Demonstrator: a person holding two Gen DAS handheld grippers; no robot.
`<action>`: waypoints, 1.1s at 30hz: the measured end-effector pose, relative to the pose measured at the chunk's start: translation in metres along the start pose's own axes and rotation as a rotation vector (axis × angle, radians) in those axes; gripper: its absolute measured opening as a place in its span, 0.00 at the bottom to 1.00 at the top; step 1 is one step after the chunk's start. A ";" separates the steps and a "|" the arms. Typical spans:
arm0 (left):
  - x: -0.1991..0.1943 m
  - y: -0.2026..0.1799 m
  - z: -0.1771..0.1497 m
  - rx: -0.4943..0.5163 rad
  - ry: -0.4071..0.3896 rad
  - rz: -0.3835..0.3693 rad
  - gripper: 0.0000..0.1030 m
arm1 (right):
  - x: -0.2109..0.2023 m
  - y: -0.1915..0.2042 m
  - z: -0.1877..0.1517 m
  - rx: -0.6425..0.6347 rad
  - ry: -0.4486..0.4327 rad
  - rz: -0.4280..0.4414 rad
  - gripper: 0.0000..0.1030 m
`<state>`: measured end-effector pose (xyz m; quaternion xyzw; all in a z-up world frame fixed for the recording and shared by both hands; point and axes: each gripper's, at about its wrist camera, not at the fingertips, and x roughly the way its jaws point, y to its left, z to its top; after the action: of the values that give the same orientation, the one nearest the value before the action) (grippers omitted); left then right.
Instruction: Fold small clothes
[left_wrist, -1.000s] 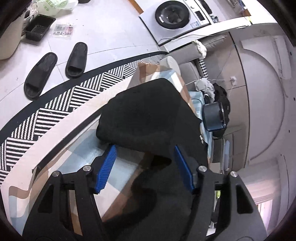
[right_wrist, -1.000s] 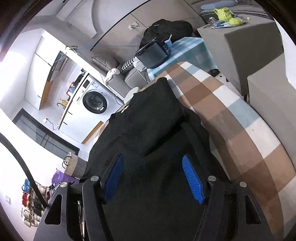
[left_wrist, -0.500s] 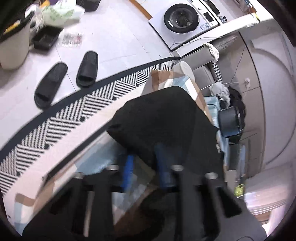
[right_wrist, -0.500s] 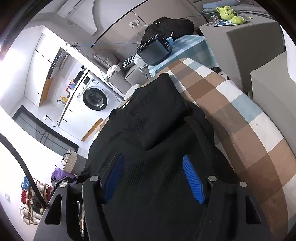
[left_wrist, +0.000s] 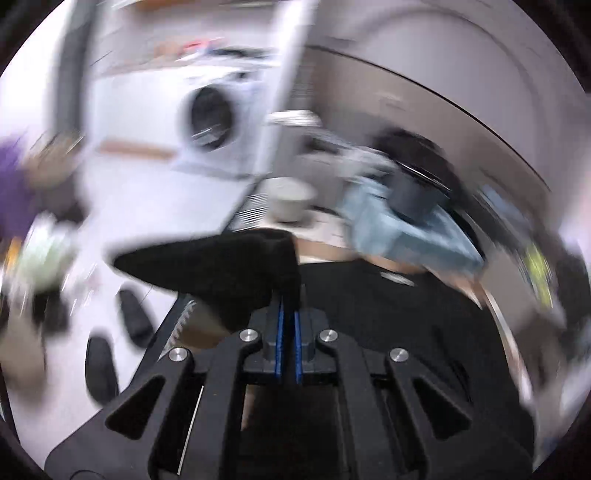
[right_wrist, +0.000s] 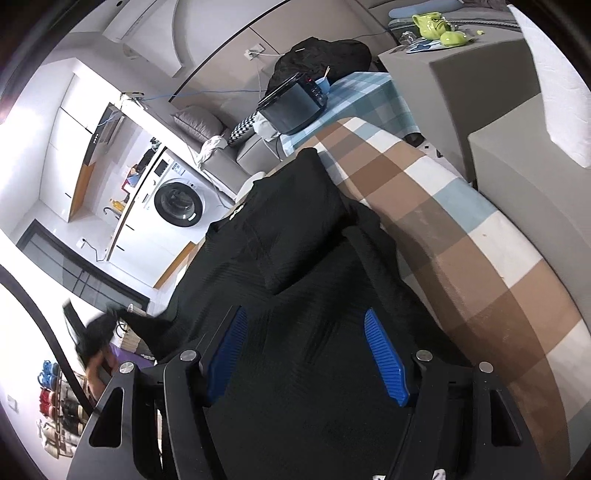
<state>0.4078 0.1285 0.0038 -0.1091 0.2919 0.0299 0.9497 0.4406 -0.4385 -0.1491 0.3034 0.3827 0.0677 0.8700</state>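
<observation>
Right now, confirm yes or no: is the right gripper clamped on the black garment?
No: the right gripper hangs open above the black garment, its blue pads apart and pinching no fabric.

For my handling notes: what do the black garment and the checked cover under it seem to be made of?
Black garment: matte knit, likely cotton or a blend; fine ribbed lines, limp drape. Checked cover: soft woven or fleecy cloth, matte, slightly fuzzy; fibre unclear.

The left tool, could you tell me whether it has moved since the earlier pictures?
Yes. The left tool, shut on the black garment, has swung up and around: the washing machine now sits level ahead, formerly near the top edge.
</observation>
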 end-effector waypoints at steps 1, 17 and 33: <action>0.006 -0.022 -0.004 0.078 0.047 -0.068 0.02 | -0.001 -0.001 0.000 0.002 -0.003 -0.005 0.66; -0.010 0.033 -0.064 -0.074 0.232 -0.123 0.49 | 0.007 -0.007 -0.001 0.011 0.033 -0.002 0.66; -0.139 0.093 -0.161 -0.057 0.221 0.082 0.78 | -0.031 -0.046 -0.025 -0.161 0.128 -0.214 0.72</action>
<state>0.1936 0.1844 -0.0656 -0.1269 0.3982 0.0648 0.9062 0.3961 -0.4747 -0.1692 0.1852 0.4612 0.0241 0.8674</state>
